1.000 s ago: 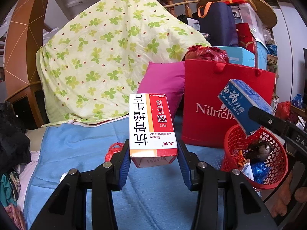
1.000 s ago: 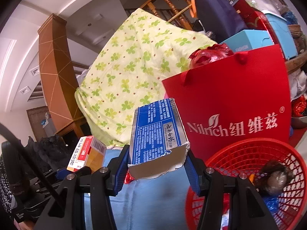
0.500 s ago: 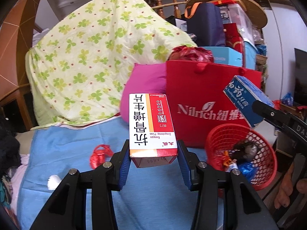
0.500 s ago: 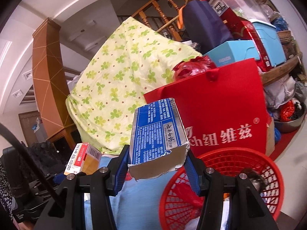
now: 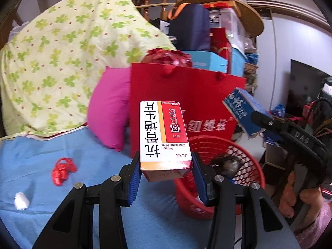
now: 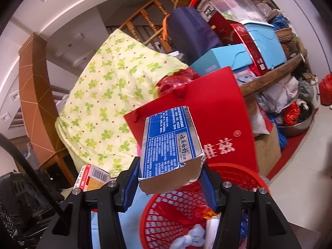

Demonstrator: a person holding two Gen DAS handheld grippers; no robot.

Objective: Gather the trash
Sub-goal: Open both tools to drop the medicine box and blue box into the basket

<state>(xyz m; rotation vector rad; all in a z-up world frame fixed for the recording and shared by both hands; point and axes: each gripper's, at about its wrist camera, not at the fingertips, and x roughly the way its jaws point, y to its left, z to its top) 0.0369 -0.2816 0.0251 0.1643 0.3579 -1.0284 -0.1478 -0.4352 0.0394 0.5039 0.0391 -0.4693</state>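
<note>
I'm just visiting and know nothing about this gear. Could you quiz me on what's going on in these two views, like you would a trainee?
1. True or false: the left tongs are shut on a red-and-white cardboard medicine box.
2. What do the right tongs grip? A) a pink pillow B) a blue-and-silver carton with a torn end C) a white wad
3. Fill in: the round red plastic mesh basket lies right below the ____ tongs.

Key:
1. True; both blue pads press its sides.
2. B.
3. Right. Still loose on the blue sheet: a crumpled red wrapper and a small white wad.
</note>
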